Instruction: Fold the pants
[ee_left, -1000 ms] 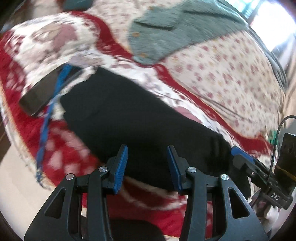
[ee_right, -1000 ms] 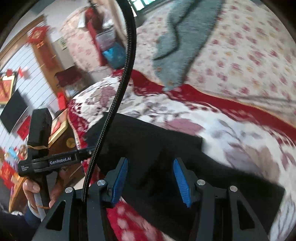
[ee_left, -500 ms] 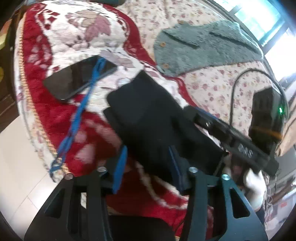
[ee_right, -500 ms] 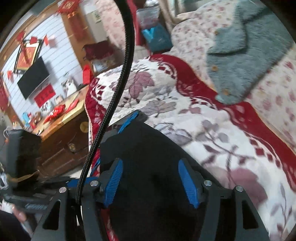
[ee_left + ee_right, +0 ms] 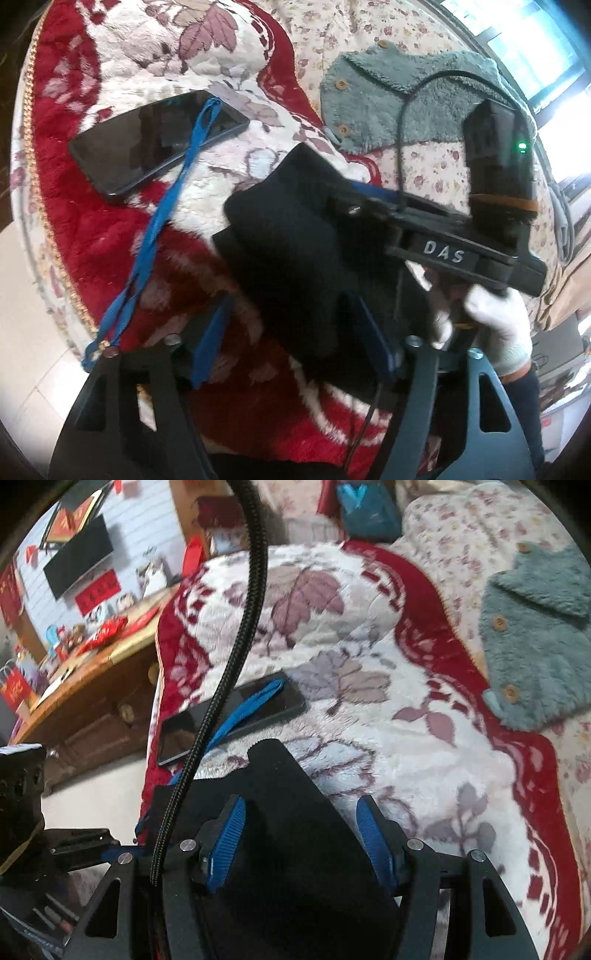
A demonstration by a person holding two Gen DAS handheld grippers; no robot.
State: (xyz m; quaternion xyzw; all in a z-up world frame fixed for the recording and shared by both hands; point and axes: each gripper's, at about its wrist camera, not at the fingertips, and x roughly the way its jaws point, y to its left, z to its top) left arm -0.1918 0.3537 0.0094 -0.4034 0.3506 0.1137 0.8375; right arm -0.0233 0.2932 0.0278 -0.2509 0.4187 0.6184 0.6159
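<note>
The black pants (image 5: 291,236) lie as a compact folded bundle on a red and white floral blanket (image 5: 85,229). My left gripper (image 5: 291,341) hovers at the bundle's near end. Its jaws are opening, and the left pad (image 5: 210,343) stands apart from the cloth. My right gripper (image 5: 299,845) is over the same pants (image 5: 280,786). Its blue pads (image 5: 225,845) are spread, with black cloth lying between and below them and no visible pinch. Its body (image 5: 443,254), held by a white-gloved hand (image 5: 495,332), reaches in from the right.
A black phone (image 5: 159,144) with a blue lanyard (image 5: 162,218) lies left of the pants near the blanket's edge. A teal fleece garment (image 5: 388,107) rests farther back on a floral sheet. A wooden cabinet (image 5: 85,709) and pale floor (image 5: 22,332) lie beyond the bed edge.
The long stretched pants have become a short folded bundle. The right gripper swept across toward the phone side. The left gripper's jaws spread wider and no longer close on the cloth.
</note>
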